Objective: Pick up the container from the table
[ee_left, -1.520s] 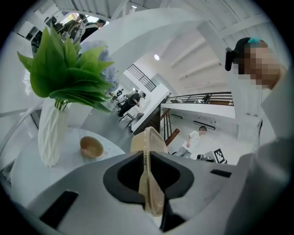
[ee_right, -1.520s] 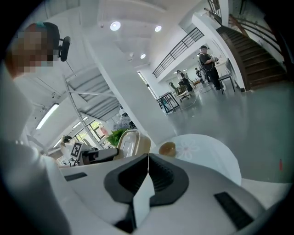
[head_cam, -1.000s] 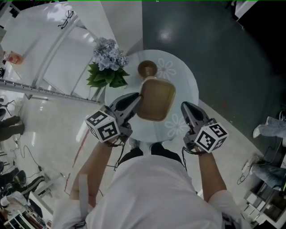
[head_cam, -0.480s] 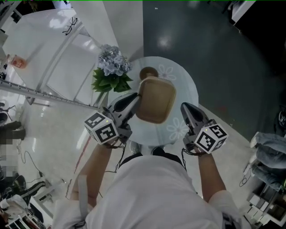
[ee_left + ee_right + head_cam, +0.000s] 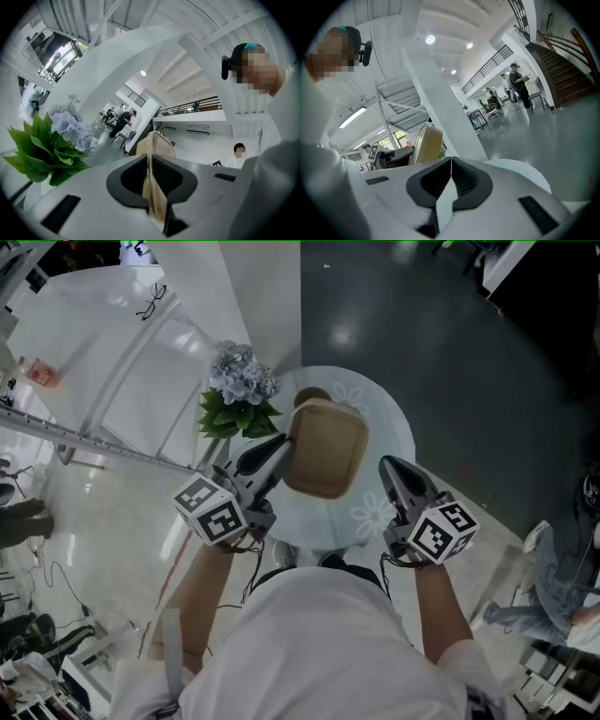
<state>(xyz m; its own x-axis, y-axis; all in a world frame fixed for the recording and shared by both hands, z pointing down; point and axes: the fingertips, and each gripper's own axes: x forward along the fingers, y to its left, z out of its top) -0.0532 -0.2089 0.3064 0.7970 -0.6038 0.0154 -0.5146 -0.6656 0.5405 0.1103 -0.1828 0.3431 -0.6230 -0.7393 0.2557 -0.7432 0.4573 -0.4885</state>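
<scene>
A tan square container (image 5: 326, 448) hangs above the round glass table (image 5: 397, 430), tilted, with my left gripper (image 5: 284, 452) shut on its left rim. In the left gripper view the thin rim (image 5: 157, 143) runs edge-on between the two pads of the left gripper (image 5: 150, 165). My right gripper (image 5: 387, 466) is just right of the container, not touching it, shut with nothing in it. The right gripper view shows the right gripper (image 5: 451, 162) with its jaws meeting, and the container (image 5: 425, 142) off to the left.
A small round wooden bowl (image 5: 310, 395) stands on the table, partly hidden behind the container. A pot of blue flowers with green leaves (image 5: 241, 385) stands at the table's left edge. A white slanted structure (image 5: 112, 352) lies at the upper left; dark floor at the right.
The container and both grippers have risen a little above the table. The container now covers part of the small wooden bowl.
</scene>
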